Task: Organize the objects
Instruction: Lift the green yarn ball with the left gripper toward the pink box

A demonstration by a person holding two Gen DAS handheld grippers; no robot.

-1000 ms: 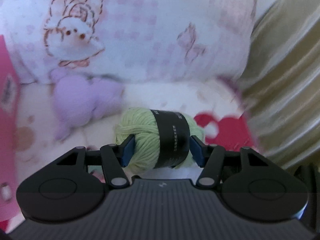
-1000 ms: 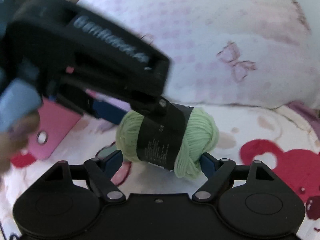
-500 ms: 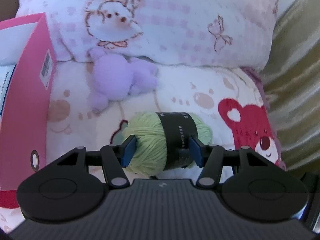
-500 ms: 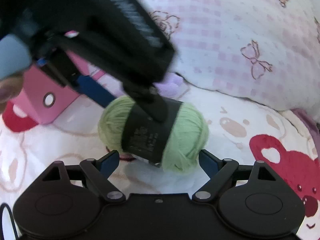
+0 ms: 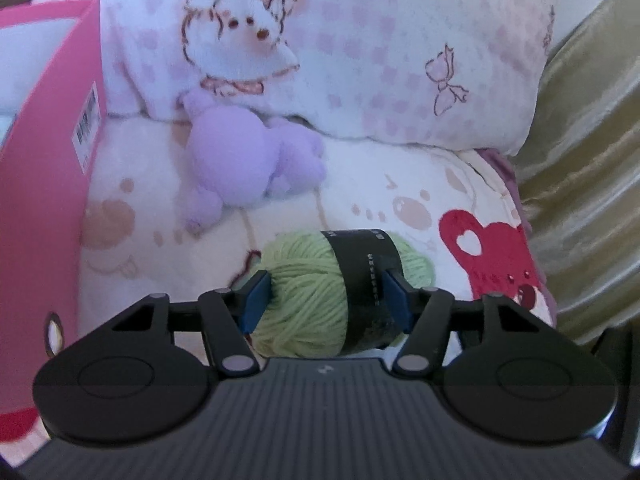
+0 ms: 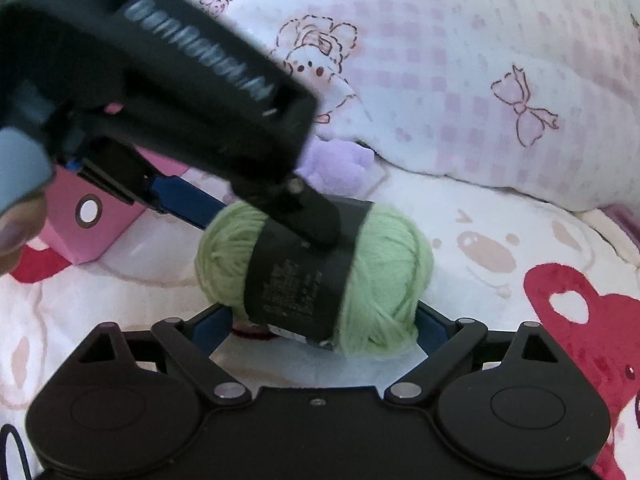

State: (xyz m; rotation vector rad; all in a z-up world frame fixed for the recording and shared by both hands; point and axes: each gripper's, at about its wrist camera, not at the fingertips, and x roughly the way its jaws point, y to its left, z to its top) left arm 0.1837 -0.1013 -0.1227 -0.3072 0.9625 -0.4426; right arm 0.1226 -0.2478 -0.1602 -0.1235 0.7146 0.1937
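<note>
Left gripper point(image 5: 326, 300): your blue pads point(image 5: 256, 300) press both sides of the yarn point(image 5: 316, 300); jaws closed on it, one pad on the green wool, the other on the black band.
Right gripper point(image 6: 324, 330): your jaws stand wide, one finger either side of the yarn point(image 6: 380, 268); whether the pads touch it you cannot tell.
Yarn: green ball with a black paper band, held in the left gripper over the blanket point(image 5: 400, 184), in front of the plush.
Plush point(image 5: 240, 160): purple, lying on the blanket against the pillow point(image 5: 400, 60).
Box point(image 5: 44, 200): pink, upright, to your left of the yarn and apart from it.
Curtain point(image 5: 592, 180): gold, at your right edge.
</note>
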